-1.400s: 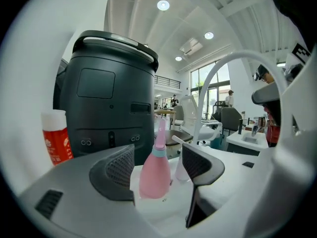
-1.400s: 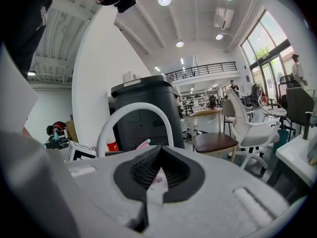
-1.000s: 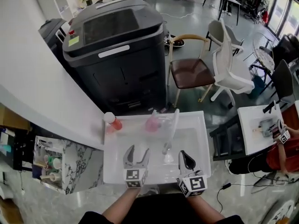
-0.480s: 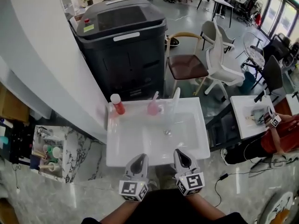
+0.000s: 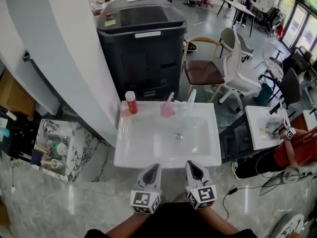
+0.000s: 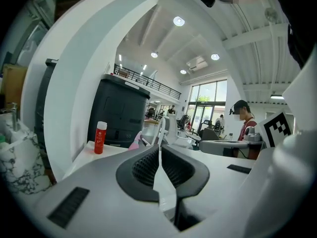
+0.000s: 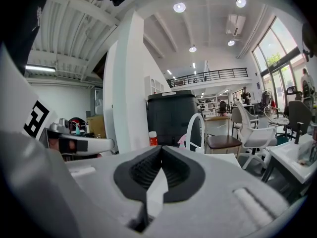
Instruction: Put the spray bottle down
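My left hand-held gripper (image 5: 153, 168) is nearest me, low in the head view. Its jaws are pressed together with nothing between them. My right hand-held gripper (image 5: 193, 165) is just beside it, its jaws also together and empty. Both point away from me, and their tips come about to the front rim of the white sink (image 5: 130, 155) without gripping anything.

Beyond them the basin lies open, with its drain (image 5: 178, 136) near the middle. The pink spray bottle (image 5: 167, 109) stands upright on the sink's back ledge, well apart from both hand-held grippers. It is just beside the white faucet (image 5: 190, 98), on that faucet's left. Further left on the same ledge stands a red bottle with a white cap (image 5: 131, 102).

Behind the sink is a large black machine (image 5: 141, 43). To its right are a wooden chair with a brown seat (image 5: 202, 72) and a white chair (image 5: 237, 69).
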{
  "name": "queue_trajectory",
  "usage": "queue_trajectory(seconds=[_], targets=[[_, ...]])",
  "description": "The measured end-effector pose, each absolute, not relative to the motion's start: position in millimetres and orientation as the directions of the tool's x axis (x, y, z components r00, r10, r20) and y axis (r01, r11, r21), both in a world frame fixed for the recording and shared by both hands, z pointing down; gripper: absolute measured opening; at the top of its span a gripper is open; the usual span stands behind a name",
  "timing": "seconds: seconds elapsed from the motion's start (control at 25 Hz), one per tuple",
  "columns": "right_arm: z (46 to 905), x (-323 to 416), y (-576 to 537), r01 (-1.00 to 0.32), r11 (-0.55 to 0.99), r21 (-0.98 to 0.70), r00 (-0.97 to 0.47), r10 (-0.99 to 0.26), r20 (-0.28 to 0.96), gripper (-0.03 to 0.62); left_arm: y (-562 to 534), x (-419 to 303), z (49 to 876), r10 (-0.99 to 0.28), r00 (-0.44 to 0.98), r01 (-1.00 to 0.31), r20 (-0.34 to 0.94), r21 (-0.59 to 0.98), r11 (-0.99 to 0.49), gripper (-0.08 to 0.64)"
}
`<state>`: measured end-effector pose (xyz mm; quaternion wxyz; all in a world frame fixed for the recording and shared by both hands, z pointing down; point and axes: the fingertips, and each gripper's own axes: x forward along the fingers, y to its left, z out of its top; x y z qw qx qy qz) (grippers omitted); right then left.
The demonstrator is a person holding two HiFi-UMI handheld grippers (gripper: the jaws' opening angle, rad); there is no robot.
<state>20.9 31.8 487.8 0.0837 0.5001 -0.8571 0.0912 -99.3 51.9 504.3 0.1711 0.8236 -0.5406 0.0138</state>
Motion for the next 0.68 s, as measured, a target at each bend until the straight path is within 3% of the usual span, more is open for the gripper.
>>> queue_trajectory(seconds=[0.68], targets=[[473, 42, 40, -0.854, 0.515, -0.079, -0.52, -0.83, 0.202, -0.003, 59, -53, 494, -0.876, 0.423, -0.902, 0.23, 0.198, -0.384, 0.031]])
